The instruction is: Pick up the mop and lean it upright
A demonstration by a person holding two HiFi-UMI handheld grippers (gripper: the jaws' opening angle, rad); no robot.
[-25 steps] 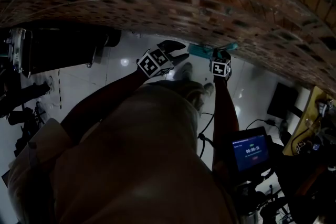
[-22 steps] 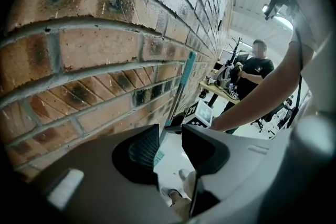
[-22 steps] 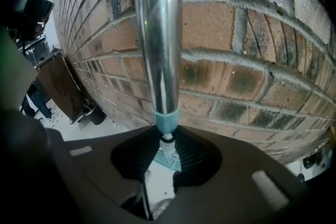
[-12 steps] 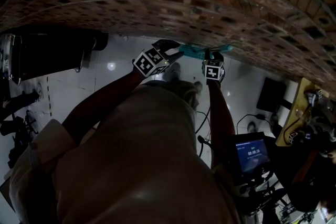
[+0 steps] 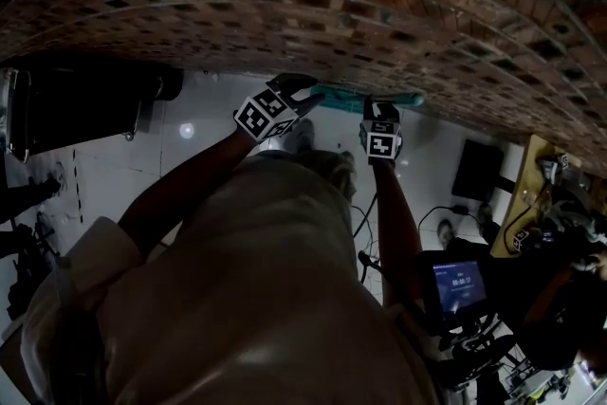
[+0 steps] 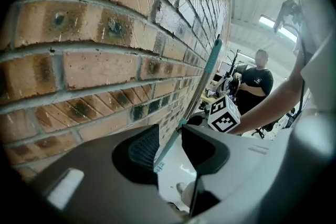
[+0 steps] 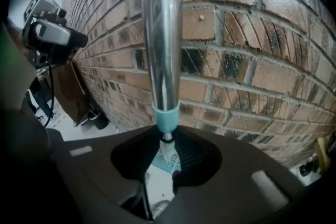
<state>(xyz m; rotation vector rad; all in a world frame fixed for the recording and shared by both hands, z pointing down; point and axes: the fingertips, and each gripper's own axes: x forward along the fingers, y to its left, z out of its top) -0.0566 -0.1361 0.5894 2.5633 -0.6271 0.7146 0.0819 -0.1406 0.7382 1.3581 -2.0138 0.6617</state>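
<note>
We judge the lift under way: the right gripper (image 5: 381, 106) clamps its fingers on the silver-and-teal mop pole (image 7: 161, 34) beside the red brick wall (image 5: 285, 5). The left gripper (image 5: 305, 96) holds its fingers apart around the pole. Next we must tip it upright against the bricks.

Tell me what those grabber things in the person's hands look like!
The left gripper and right gripper are dark grey, each with two black fingers lined with ribbed pads. Each carries a white cube printed with black square markers. The person wears a light, short-sleeved top.
</note>
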